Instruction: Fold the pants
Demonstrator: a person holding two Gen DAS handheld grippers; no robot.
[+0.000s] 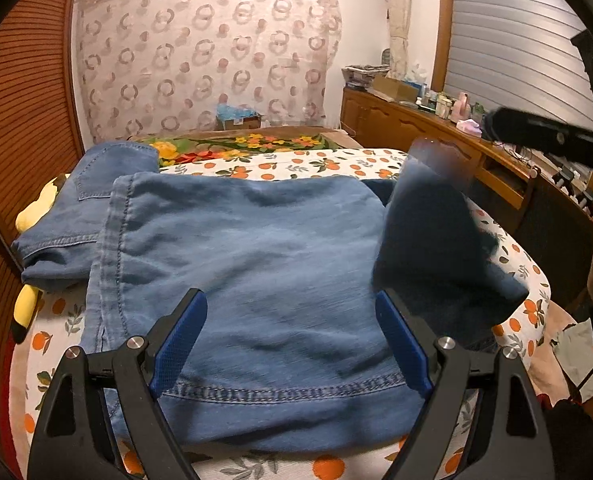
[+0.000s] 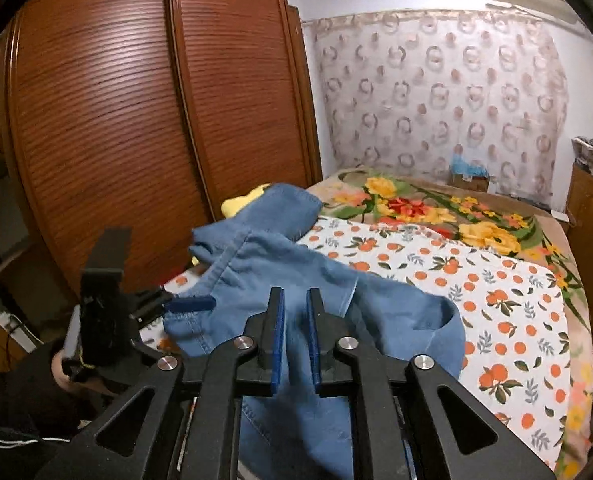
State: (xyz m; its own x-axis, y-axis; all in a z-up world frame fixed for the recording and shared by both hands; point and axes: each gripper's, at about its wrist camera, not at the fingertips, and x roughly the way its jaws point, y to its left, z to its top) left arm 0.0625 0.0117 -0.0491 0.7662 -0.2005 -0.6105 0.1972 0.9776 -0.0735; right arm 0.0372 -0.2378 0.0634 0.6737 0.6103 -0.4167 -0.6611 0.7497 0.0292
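So the bed (image 2: 508, 288) takes up most of the room here, covered in an orange-print sheet with a flowery blanket (image 2: 448, 216) further back. The pants (image 1: 256, 280) are blue denim, spread flat across the near part of the sheet, seat and back pocket off to the left, 1 hem running along the near edge. Looks partway folded to me: the legs seem doubled over the body already.

Right tool (image 2: 295, 336) has its jaws nearly together with denim between the pads, so I'd say it's clamped on a flap of the pants and holding it up off the bed. In the left view that raised flap is a dark blurry wedge on the right side, probably being carried across for the next fold.

Left tool (image 1: 292, 340) sits low over the near hem, jaws wide apart, gripping nothing. My guess is it's waiting to pin or grab that edge.

A yellow plush toy (image 1: 28, 216) peeks out from under the waistband end.
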